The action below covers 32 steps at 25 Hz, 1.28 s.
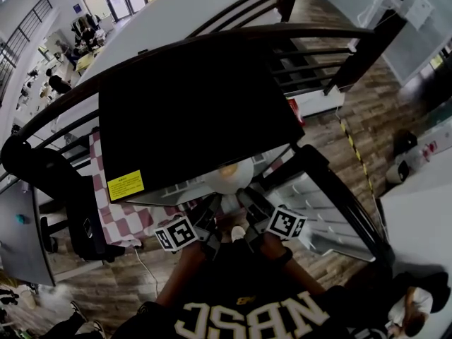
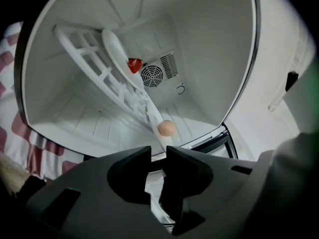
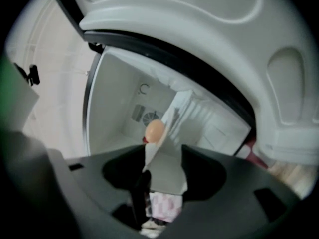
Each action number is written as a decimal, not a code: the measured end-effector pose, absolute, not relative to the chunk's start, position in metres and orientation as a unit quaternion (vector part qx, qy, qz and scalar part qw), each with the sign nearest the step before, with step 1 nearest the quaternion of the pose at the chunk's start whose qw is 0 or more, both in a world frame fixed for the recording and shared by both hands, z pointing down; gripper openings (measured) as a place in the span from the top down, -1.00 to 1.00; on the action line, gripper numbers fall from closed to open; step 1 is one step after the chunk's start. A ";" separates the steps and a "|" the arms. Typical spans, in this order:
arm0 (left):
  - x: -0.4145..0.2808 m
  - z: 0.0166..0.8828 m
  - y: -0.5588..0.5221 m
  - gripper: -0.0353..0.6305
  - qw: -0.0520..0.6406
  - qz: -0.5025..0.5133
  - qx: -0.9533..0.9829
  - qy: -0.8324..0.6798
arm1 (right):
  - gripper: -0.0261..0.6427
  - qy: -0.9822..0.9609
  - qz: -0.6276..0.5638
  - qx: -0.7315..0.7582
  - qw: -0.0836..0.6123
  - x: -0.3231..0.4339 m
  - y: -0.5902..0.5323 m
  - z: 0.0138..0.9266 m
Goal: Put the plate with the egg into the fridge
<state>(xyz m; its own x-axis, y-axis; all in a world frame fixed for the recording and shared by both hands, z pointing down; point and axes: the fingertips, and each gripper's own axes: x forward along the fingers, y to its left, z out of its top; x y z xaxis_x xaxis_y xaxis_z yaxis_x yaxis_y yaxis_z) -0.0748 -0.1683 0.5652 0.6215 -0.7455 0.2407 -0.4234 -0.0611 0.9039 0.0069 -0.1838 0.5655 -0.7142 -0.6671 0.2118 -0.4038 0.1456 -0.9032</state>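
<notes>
Plate (image 1: 220,184) with the egg (image 1: 229,169) sits in the mouth of the open black fridge (image 1: 191,104), just below the centre of the head view, lying along the white rack (image 2: 84,51) inside. Left hand-held gripper (image 2: 158,156) has its jaws almost together, pinching the plate's rim. Right hand-held gripper (image 3: 163,156) has its jaws spread, with the rim between them but not clearly pressed.

Head view: fridge (image 1: 198,111) top hides the inside & most of the plate (image 1: 215,183). Left gripper view: small red thing (image 2: 133,64) by the back-wall fan (image 2: 152,76), too small to ID. Right gripper view's all soft & blurry. Bottom right, bystander (image 1: 415,308) cut off by frame edge.
</notes>
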 end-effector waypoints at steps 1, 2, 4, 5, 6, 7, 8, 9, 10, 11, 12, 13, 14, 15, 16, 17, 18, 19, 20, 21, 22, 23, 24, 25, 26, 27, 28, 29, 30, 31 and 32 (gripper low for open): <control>-0.077 0.564 -0.168 0.57 0.531 -0.131 0.723 -0.422 | 0.26 0.758 -0.531 -0.365 0.105 0.008 -0.182 0.565; -0.079 0.562 -0.167 0.57 0.511 -0.114 0.733 -0.434 | 0.26 0.768 -0.514 -0.371 0.091 0.010 -0.181 0.564; -0.081 0.559 -0.167 0.57 0.476 -0.089 0.750 -0.450 | 0.26 0.785 -0.482 -0.383 0.067 0.013 -0.180 0.561; -0.081 0.557 -0.167 0.57 0.462 -0.079 0.758 -0.454 | 0.26 0.792 -0.467 -0.389 0.056 0.014 -0.180 0.559; -0.081 0.557 -0.166 0.57 0.448 -0.068 0.765 -0.457 | 0.26 0.799 -0.451 -0.395 0.045 0.015 -0.180 0.559; -0.080 0.557 -0.165 0.57 0.435 -0.056 0.771 -0.461 | 0.26 0.805 -0.433 -0.404 0.032 0.016 -0.180 0.558; -0.080 0.558 -0.164 0.57 0.422 -0.042 0.777 -0.465 | 0.26 0.811 -0.413 -0.413 0.018 0.017 -0.180 0.558; -0.078 0.560 -0.163 0.57 0.407 -0.027 0.784 -0.468 | 0.26 0.818 -0.392 -0.421 0.003 0.019 -0.180 0.557; -0.077 0.561 -0.162 0.57 0.390 -0.010 0.791 -0.471 | 0.26 0.824 -0.375 -0.426 -0.011 0.019 -0.179 0.556; -0.075 0.562 -0.161 0.57 0.371 0.006 0.798 -0.474 | 0.26 0.829 -0.361 -0.427 -0.024 0.018 -0.179 0.556; -0.074 0.562 -0.161 0.57 0.351 0.022 0.805 -0.477 | 0.26 0.832 -0.351 -0.427 -0.034 0.017 -0.178 0.556; -0.073 0.562 -0.161 0.58 0.335 0.036 0.811 -0.479 | 0.26 0.835 -0.346 -0.426 -0.044 0.015 -0.178 0.556; -0.071 0.562 -0.161 0.58 0.323 0.047 0.815 -0.479 | 0.26 0.836 -0.344 -0.423 -0.052 0.013 -0.177 0.557; -0.069 0.563 -0.162 0.58 0.316 0.055 0.818 -0.477 | 0.27 0.837 -0.344 -0.421 -0.058 0.011 -0.177 0.558; -0.068 0.562 -0.162 0.62 0.313 0.060 0.820 -0.475 | 0.27 0.838 -0.345 -0.419 -0.063 0.008 -0.176 0.559; -0.066 0.562 -0.162 0.68 0.311 0.063 0.822 -0.472 | 0.31 0.838 -0.345 -0.417 -0.068 0.006 -0.174 0.560; -0.065 0.562 -0.162 0.73 0.307 0.067 0.824 -0.471 | 0.37 0.839 -0.344 -0.416 -0.071 0.003 -0.173 0.560; -0.064 0.561 -0.162 0.75 0.302 0.072 0.826 -0.470 | 0.45 0.841 -0.341 -0.414 -0.074 0.001 -0.171 0.560; -0.064 0.561 -0.162 0.77 0.296 0.078 0.828 -0.470 | 0.53 0.842 -0.338 -0.413 -0.077 -0.002 -0.170 0.559; -0.064 0.561 -0.163 0.79 0.289 0.084 0.829 -0.471 | 0.58 0.844 -0.336 -0.411 -0.081 -0.004 -0.169 0.559; -0.064 0.561 -0.163 0.80 0.283 0.091 0.830 -0.473 | 0.62 0.845 -0.334 -0.409 -0.084 -0.006 -0.169 0.559; -0.065 0.561 -0.164 0.82 0.278 0.096 0.830 -0.474 | 0.65 0.845 -0.334 -0.407 -0.087 -0.008 -0.169 0.559; -0.065 0.561 -0.165 0.82 0.275 0.099 0.830 -0.475 | 0.68 0.845 -0.336 -0.406 -0.088 -0.009 -0.169 0.560; -0.066 0.561 -0.166 0.82 0.275 0.101 0.830 -0.475 | 0.70 0.844 -0.339 -0.406 -0.088 -0.010 -0.169 0.560; -0.066 0.561 -0.167 0.83 0.275 0.103 0.830 -0.475 | 0.72 0.843 -0.341 -0.406 -0.088 -0.011 -0.170 0.561; -0.067 0.561 -0.168 0.83 0.275 0.103 0.830 -0.475 | 0.73 0.842 -0.344 -0.406 -0.087 -0.011 -0.171 0.561; -0.068 0.561 -0.169 0.83 0.276 0.104 0.829 -0.475 | 0.74 0.842 -0.345 -0.406 -0.087 -0.012 -0.171 0.561; -0.069 0.561 -0.170 0.83 0.278 0.104 0.829 -0.475 | 0.75 0.841 -0.347 -0.406 -0.087 -0.013 -0.172 0.561; -0.069 0.562 -0.171 0.83 0.279 0.104 0.828 -0.474 | 0.75 0.841 -0.347 -0.406 -0.087 -0.014 -0.172 0.561; -0.070 0.563 -0.172 0.83 0.281 0.104 0.828 -0.474 | 0.76 0.841 -0.348 -0.405 -0.087 -0.015 -0.173 0.561; -0.070 0.563 -0.173 0.83 0.282 0.103 0.828 -0.474 | 0.76 0.840 -0.349 -0.405 -0.086 -0.015 -0.174 0.562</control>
